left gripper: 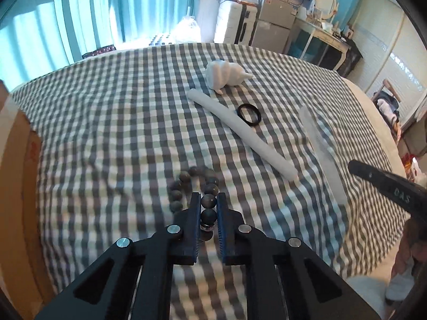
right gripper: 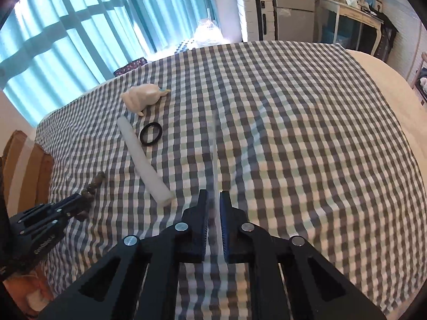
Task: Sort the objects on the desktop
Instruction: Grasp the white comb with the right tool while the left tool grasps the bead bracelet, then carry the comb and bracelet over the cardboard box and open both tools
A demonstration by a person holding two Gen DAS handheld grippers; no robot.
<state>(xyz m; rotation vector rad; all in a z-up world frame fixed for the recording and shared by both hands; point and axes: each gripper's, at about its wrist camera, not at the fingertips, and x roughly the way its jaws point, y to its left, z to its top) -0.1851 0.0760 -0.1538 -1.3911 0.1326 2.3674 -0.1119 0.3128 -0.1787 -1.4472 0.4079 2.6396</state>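
Observation:
My left gripper (left gripper: 208,195) is shut on a dark bead bracelet (left gripper: 184,180), its loop hanging out to the front-left over the checked cloth. My right gripper (right gripper: 213,194) is shut on a clear plastic ruler (right gripper: 215,160), held edge-on and pointing forward; the ruler also shows in the left wrist view (left gripper: 323,152). A white foam tube (left gripper: 240,130) (right gripper: 144,160), a black ring (left gripper: 249,115) (right gripper: 151,134) and a white conch shell (left gripper: 226,76) (right gripper: 142,97) lie on the cloth. The left gripper shows in the right wrist view (right gripper: 66,202), the bracelet (right gripper: 92,186) in its fingers.
A checked cloth (left gripper: 106,133) (right gripper: 307,133) covers the bed. A brown cardboard box (left gripper: 18,173) (right gripper: 26,168) stands at the left edge. Behind are curtains, a white suitcase (right gripper: 256,17), a small fridge and a dressing table.

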